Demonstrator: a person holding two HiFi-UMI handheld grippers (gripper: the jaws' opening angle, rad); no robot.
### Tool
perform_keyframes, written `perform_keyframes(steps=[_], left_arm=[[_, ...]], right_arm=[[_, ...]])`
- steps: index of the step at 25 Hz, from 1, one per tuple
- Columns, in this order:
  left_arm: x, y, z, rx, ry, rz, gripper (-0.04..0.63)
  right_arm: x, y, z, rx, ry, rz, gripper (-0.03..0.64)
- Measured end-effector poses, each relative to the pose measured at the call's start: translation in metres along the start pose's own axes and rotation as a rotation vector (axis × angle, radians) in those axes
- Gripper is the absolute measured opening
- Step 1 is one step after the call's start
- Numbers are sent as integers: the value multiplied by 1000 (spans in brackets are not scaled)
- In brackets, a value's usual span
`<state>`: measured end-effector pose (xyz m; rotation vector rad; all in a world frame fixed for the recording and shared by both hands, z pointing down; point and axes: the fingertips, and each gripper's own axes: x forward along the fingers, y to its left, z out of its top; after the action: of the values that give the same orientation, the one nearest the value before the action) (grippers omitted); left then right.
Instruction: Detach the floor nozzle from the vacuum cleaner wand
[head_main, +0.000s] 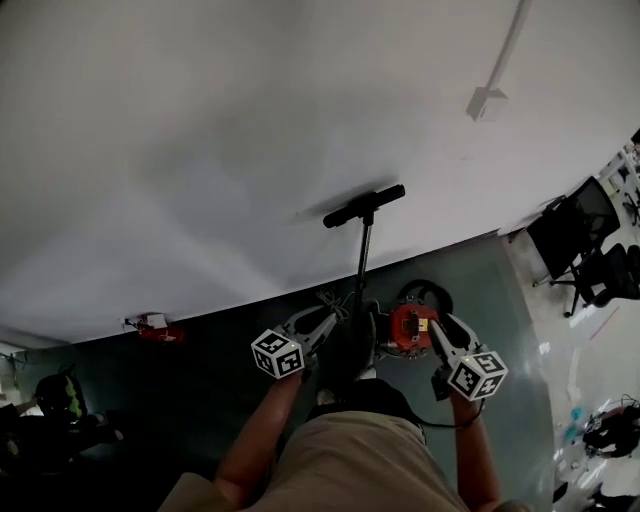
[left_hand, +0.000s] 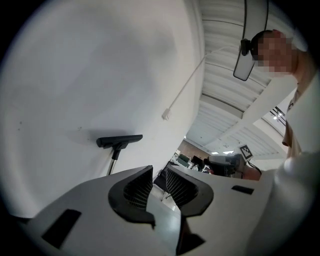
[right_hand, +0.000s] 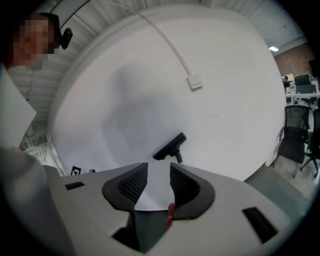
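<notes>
I hold both grippers nearly level beside the upright wand (head_main: 362, 262), my left gripper (head_main: 328, 318) opening empty jaws, my right gripper (head_main: 437, 328) narrowly apart and empty, and the floor nozzle (head_main: 365, 205) sits atop the wand against the wall (head_main: 200, 150).

One floor nozzle (head_main: 364, 205), one wand (head_main: 363, 258), one red vacuum body (head_main: 412, 328), two office chairs (head_main: 583, 228), one wall box (head_main: 486, 102), one cable conduit (head_main: 510, 45)

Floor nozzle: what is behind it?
Behind the floor nozzle is a plain white wall. The bit of wall right behind it is covered by the nozzle itself.
</notes>
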<state>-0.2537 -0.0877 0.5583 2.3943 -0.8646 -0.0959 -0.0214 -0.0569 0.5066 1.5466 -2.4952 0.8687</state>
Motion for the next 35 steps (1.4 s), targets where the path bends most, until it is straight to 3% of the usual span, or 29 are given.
perform_keyframes(steps=[4, 9, 12, 16, 18, 24, 29, 35], left_arm=[[31, -10, 9, 45, 84, -17, 72], [45, 14, 7, 80, 189, 52, 72], [57, 40, 6, 81, 192, 117, 72], [66, 73, 8, 155, 185, 240, 72], [72, 89, 10, 171, 191, 255, 84], [99, 153, 21, 163, 236, 196, 114], [118, 188, 24, 131, 296, 105, 115], [142, 201, 11, 130, 393, -24, 115]], right_arm=[[-2, -35, 14, 45, -43, -38, 140], [12, -63, 27, 129, -99, -32, 140], [26, -73, 25, 135, -101, -15, 140], [35, -78, 17, 193, -110, -33, 140], [41, -75, 19, 203, -118, -40, 140], [95, -60, 30, 228, -100, -60, 140], [163, -52, 45, 377, -98, -100, 146], [251, -63, 65, 552, -179, -150, 219]])
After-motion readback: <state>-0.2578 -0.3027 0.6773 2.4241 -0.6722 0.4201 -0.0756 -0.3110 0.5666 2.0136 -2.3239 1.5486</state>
